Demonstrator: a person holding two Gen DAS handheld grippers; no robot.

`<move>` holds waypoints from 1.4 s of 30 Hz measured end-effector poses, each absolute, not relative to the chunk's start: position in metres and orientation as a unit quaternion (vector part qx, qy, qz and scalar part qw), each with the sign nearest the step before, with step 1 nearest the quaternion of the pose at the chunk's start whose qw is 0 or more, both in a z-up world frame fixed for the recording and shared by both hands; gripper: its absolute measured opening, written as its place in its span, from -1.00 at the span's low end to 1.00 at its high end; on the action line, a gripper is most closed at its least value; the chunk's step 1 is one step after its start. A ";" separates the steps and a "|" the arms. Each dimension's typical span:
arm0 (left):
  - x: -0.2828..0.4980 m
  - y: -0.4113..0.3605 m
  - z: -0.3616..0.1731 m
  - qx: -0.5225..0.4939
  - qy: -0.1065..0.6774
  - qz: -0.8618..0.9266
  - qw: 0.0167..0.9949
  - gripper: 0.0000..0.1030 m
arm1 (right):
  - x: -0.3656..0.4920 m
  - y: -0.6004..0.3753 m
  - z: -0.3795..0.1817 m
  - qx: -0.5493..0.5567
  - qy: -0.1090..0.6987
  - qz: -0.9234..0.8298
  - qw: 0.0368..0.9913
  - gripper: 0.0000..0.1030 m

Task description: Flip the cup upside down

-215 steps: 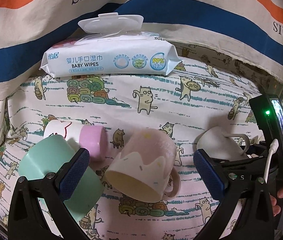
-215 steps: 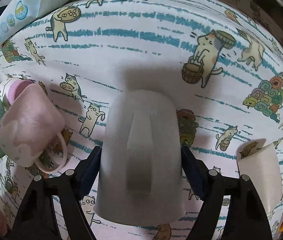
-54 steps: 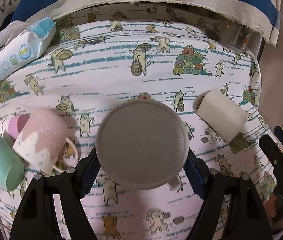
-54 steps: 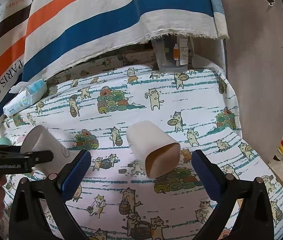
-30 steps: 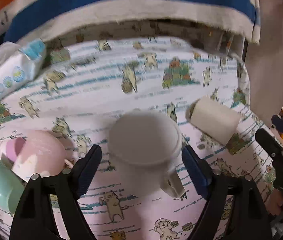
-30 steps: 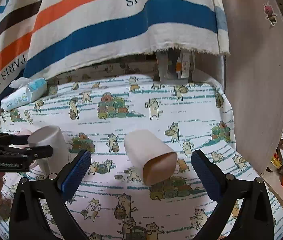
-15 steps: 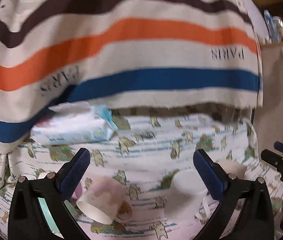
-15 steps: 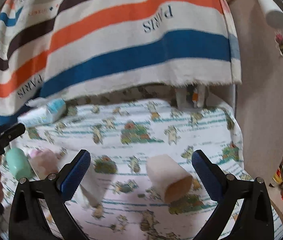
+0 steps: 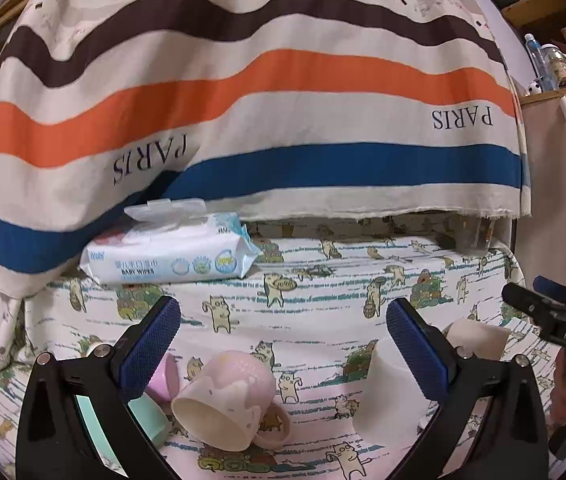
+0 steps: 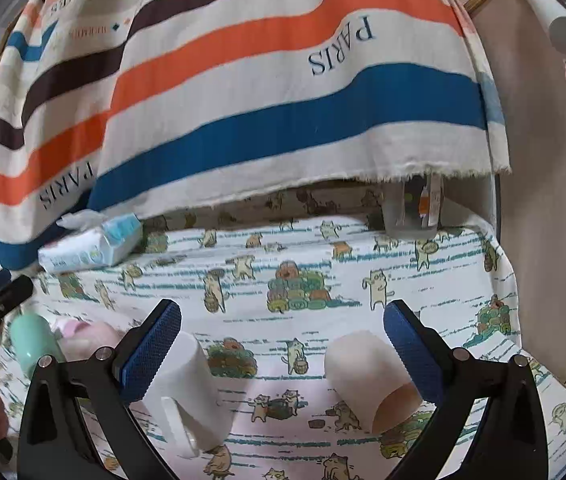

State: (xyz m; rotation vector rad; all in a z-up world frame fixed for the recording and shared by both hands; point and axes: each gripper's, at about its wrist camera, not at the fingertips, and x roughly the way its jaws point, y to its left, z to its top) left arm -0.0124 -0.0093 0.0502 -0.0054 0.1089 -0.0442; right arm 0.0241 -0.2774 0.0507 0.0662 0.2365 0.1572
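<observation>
A white mug [image 9: 383, 396] stands upside down on the cat-print cloth, base up; in the right wrist view [image 10: 191, 392] its handle faces me. My left gripper [image 9: 283, 344] is open and empty, raised above and behind the mug. My right gripper [image 10: 283, 344] is open and empty above the cloth. A beige cup [image 10: 371, 380] lies on its side between the right gripper's fingers and farther off; it also shows in the left wrist view [image 9: 479, 338]. A pink mug [image 9: 227, 396] lies on its side at lower left.
A mint cup [image 10: 33, 342] and a small pink-capped cup [image 9: 161, 374] lie beside the pink mug. A baby wipes pack [image 9: 167, 256] lies at the back left. A striped cloth [image 9: 243, 100] hangs behind. A clear container [image 10: 415, 212] stands at the back right.
My left gripper set the white mug down upside down, opened, and pulled up and back. My right gripper also rose and drew back from the beige cup.
</observation>
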 end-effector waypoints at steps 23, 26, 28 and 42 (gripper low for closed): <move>0.022 -0.019 0.000 -0.006 0.144 -0.019 0.989 0.99 | 0.039 -0.252 0.018 -0.034 0.168 0.079 0.982 0.99; 0.020 -0.022 0.000 0.001 0.138 -0.029 0.990 0.99 | 0.039 -0.255 0.018 -0.026 0.169 0.074 0.983 0.99; 0.021 -0.020 0.001 -0.003 0.141 -0.026 0.990 0.99 | 0.039 -0.255 0.018 -0.029 0.169 0.073 0.982 0.99; 0.021 -0.018 0.001 -0.004 0.142 -0.016 0.990 0.99 | 0.036 -0.252 0.018 -0.033 0.166 0.075 0.983 0.99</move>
